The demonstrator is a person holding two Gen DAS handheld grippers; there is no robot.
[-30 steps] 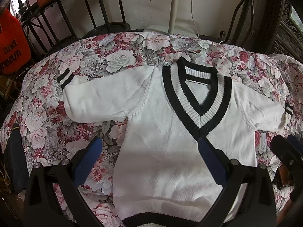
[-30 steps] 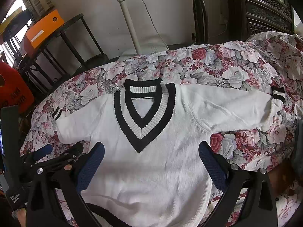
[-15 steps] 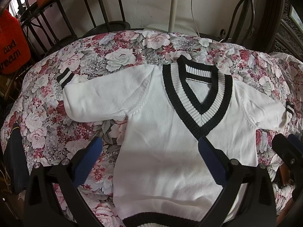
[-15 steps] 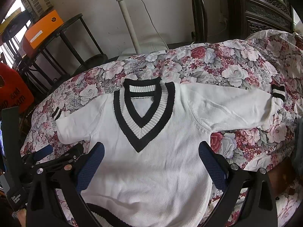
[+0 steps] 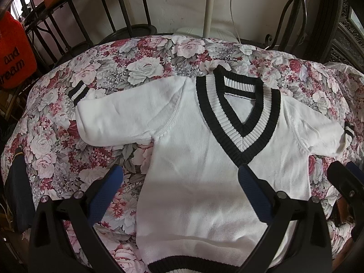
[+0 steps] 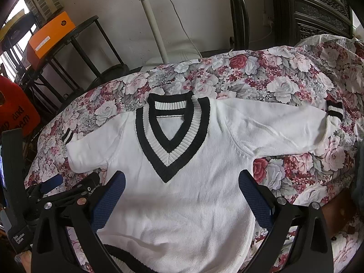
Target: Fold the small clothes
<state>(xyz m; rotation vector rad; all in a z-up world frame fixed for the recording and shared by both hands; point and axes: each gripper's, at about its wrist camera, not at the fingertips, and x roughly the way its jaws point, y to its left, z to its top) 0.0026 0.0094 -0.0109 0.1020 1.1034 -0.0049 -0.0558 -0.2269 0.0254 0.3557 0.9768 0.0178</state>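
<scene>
On my left camera I see the left tongs point(image 5: 179, 177) spread wide, blue pads point(image 5: 107, 188) apart and holding nothing. They hover over the near left part of the sweater point(image 5: 200, 170): the left pad sits above the flowered cloth point(image 5: 141, 68), the right pad above the white knit just below the point of the V-neck.

The sweater lies flat, front up, on the flowered cloth, with its collar toward the far side and its black hem toward me. Its left sleeve point(image 5: 118, 118) stretches out to the left, with the striped cuff point(image 5: 78, 92) turned back toward the far side. The black and white V-neck point(image 5: 238, 122) sits a little right of centre in this view. The right sleeve point(image 6: 279, 129) reaches out to the right, and its striped cuff point(image 6: 334, 109) lies near the right edge of the cloth.

On my right camera the right tongs point(image 6: 182, 182) are also spread wide and empty, both pads above the white body of the sweater, below the V-neck. The left tongs show at the near left of that view.

Beyond the cloth, at the far left, an orange box point(image 6: 50, 36) rests on a black metal rack point(image 6: 86, 45), and a white pole point(image 6: 152, 22) rises against the wall.
</scene>
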